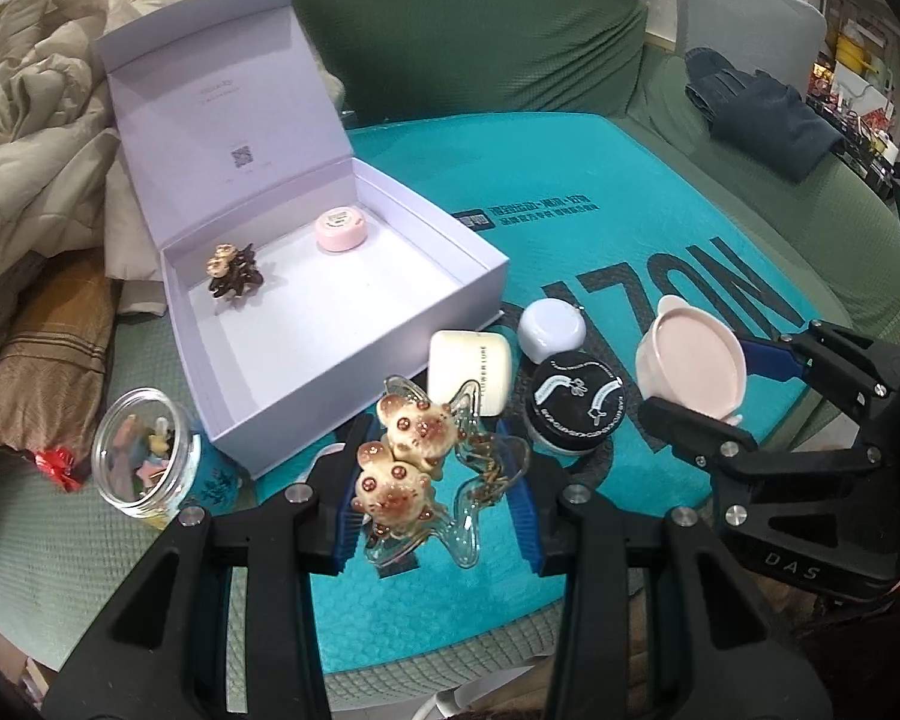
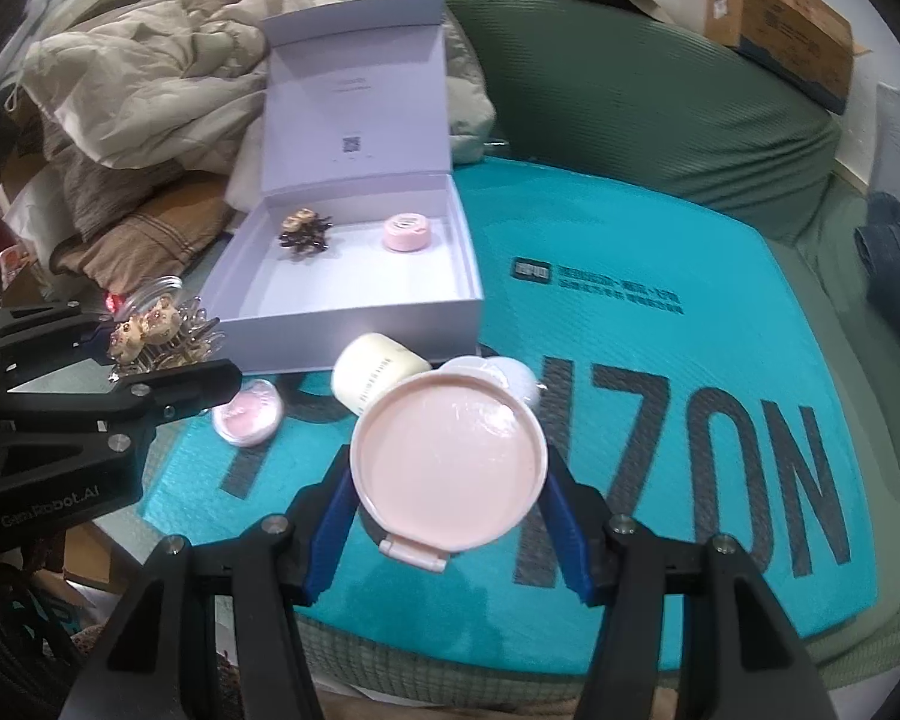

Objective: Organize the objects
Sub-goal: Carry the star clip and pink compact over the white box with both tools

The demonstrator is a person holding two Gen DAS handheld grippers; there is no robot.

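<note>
My left gripper [image 1: 438,474] is shut on a clear claw hair clip with two cream bear figures [image 1: 411,462], held just above the teal mat in front of the open lavender box [image 1: 354,324]. From the right wrist view, this clip [image 2: 150,327] sits in the left gripper [image 2: 156,348] at the far left. My right gripper [image 2: 450,474] is shut on a round pink compact [image 2: 450,462], lifted over the mat. The same compact [image 1: 696,366] appears at the right of the left wrist view. Inside the box lie a brown bear clip [image 1: 234,270] and a small pink jar [image 1: 341,229].
On the teal mat [image 1: 630,228] stand a cream case [image 1: 468,369], a white round case [image 1: 552,327], a black-lidded jar [image 1: 573,408] and a pink-lidded pot [image 2: 249,414]. A clear jar of clips [image 1: 141,450] lies left of the box. Crumpled blankets [image 2: 150,60] pile up behind.
</note>
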